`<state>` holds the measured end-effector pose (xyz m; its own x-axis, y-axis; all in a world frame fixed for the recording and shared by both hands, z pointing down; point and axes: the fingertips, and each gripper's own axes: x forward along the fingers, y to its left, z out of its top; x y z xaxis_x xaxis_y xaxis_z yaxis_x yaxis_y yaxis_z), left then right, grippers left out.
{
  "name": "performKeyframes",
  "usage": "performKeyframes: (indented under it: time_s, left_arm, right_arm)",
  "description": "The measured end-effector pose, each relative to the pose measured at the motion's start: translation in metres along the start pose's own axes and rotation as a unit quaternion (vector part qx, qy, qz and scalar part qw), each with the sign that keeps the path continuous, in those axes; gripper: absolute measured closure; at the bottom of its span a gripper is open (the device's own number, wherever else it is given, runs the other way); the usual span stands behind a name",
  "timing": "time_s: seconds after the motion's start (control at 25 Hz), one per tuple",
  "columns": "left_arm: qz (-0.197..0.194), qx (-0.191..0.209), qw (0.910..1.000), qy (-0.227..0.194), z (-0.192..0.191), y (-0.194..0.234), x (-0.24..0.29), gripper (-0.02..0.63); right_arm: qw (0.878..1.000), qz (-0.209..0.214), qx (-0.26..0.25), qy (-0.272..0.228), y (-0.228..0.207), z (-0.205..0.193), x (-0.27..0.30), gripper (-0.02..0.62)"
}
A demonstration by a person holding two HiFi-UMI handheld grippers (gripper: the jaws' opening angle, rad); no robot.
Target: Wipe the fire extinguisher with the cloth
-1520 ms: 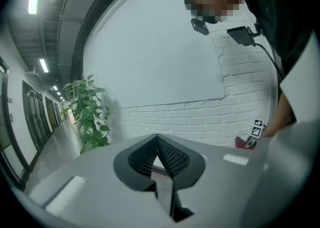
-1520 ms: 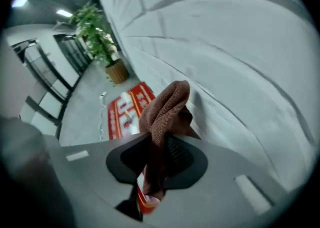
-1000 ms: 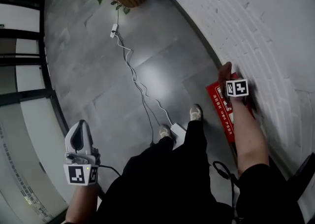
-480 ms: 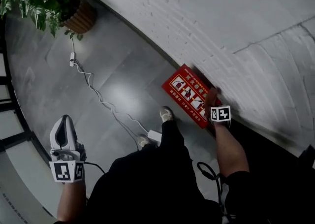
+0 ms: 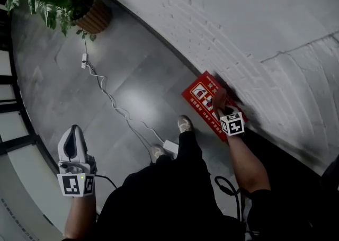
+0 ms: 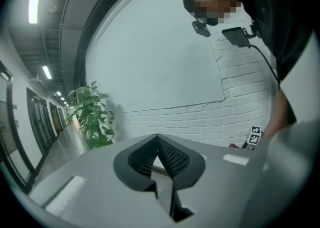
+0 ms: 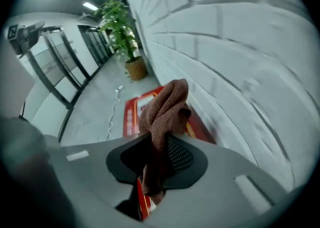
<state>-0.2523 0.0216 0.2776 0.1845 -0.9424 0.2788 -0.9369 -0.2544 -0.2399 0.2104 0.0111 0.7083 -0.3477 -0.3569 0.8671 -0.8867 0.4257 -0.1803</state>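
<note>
A red fire extinguisher box (image 5: 202, 100) with printed pictograms stands on the floor against the white brick wall. My right gripper (image 5: 220, 102) hangs over its wall-side edge, pointing steeply down, and is shut on a brown cloth (image 5: 218, 95). In the right gripper view the cloth (image 7: 165, 106) bunches up out of the jaws of that gripper (image 7: 161, 139), with the red box (image 7: 131, 116) beneath. My left gripper (image 5: 73, 138) is held out at the lower left, far from the box. Its jaws meet at the tips (image 6: 157, 141) with nothing between them.
A potted plant (image 5: 91, 15) stands by the wall at the upper left. A white cable (image 5: 113, 105) runs across the grey floor tiles to an adapter (image 5: 171, 147) near the person's shoes. Dark-framed glass panels line the left edge. A black cable (image 5: 226, 184) hangs by the right arm.
The head view has swung toward the wall. My right gripper with the cloth has shifted across the top of the red box. The left gripper keeps its place at the lower left.
</note>
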Motion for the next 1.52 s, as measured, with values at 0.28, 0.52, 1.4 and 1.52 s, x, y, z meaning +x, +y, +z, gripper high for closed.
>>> performKeyframes:
  time_s: [0.28,0.52,1.4,1.52]
  left_arm:
    - [0.083,0.019,0.9952,0.049,-0.013,0.041,-0.058,0.606]
    - [0.106,0.001,0.9928,0.056,-0.023,0.039,-0.076,0.606]
    - [-0.021,-0.030,0.9993,-0.008,-0.010,-0.010,-0.001,0.606]
    - [0.023,-0.026,0.9993,0.011,-0.018,0.011,-0.031,0.606]
  right_arm:
    - [0.994,0.047,-0.093,0.043,0.056,0.118,0.118,0.522]
    - [0.996,0.045,-0.049,0.065,0.039,0.089,0.110,0.523]
    - [0.997,-0.012,0.078,0.016,-0.007,-0.081,-0.026,0.526]
    - [0.999,0.036,0.018,0.011,0.029,-0.007,0.027,0.526]
